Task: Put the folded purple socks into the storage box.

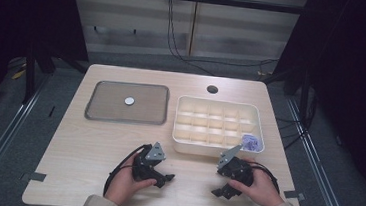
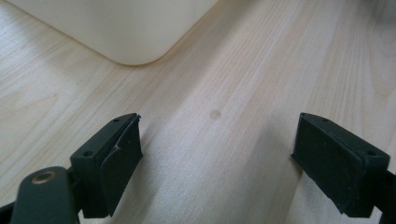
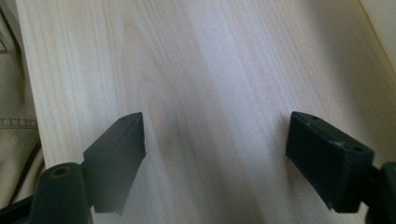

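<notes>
With both grippers' fingers (image 2: 119, 154) wide open and empty at lower frame, reach for the white disc (image 1: 129, 101) on the grey tray (image 1: 100, 113), upper left; descend squarely.

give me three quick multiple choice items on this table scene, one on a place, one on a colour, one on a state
1. Where does the small white disc lie?
A. in the grey tray
B. in the white divided box
C. on the bare table

2. What colour is the small thing in the box's near right corner compartment?
A. red
B. purple-blue
C. green

3. How do the jaws of the left gripper stand?
A. shut on the disc
B. shut with nothing between them
C. open over bare wood

Answers:
1 A, the disc sits mid-tray.
2 B, it reads purple-blue in the high view.
3 C, the left gripper view shows wide-apart jaws with table between.
</notes>
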`<state>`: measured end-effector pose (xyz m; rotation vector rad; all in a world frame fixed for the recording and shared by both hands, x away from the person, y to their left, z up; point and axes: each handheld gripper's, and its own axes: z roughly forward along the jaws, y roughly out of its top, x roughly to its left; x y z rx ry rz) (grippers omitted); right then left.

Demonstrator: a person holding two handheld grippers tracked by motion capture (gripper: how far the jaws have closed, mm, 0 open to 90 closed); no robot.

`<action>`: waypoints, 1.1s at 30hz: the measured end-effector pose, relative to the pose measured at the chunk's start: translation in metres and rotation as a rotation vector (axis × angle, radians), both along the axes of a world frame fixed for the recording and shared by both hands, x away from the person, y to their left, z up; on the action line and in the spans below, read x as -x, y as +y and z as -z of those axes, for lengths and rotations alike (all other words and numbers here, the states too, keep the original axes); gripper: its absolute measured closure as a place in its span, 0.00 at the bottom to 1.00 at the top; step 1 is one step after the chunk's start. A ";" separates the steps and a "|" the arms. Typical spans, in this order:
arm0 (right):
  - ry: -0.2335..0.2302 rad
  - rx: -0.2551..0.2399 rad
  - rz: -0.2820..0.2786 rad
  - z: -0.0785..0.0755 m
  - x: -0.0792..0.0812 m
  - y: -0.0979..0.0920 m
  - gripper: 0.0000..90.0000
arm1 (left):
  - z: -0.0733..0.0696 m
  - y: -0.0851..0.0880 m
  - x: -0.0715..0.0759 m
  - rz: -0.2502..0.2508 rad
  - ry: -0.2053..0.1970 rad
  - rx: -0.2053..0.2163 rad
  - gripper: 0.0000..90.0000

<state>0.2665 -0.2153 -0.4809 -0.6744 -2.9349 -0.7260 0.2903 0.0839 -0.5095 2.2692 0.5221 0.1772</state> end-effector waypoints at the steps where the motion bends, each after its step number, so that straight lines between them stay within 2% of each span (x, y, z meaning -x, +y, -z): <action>1: -0.005 -0.005 0.000 0.000 0.001 0.000 0.21 | 0.000 0.000 0.000 0.000 0.000 0.000 0.16; 7: -0.052 -0.056 -0.002 0.005 0.006 -0.005 0.18 | 0.000 0.000 0.000 -0.003 0.001 0.004 0.16; 13: -0.109 -0.078 -0.005 0.009 0.012 -0.009 0.18 | 0.000 0.000 0.000 -0.003 0.001 0.004 0.16; 23: -0.165 -0.111 0.007 0.013 0.019 -0.012 0.17 | 0.000 0.000 0.000 -0.003 0.000 -0.003 0.16; 26: -0.187 -0.139 0.008 0.016 0.021 -0.014 0.15 | 0.000 0.000 0.000 -0.003 0.000 -0.002 0.16; 33: -0.200 -0.183 0.021 0.020 0.024 -0.018 0.15 | 0.000 0.000 0.000 -0.004 -0.001 -0.005 0.16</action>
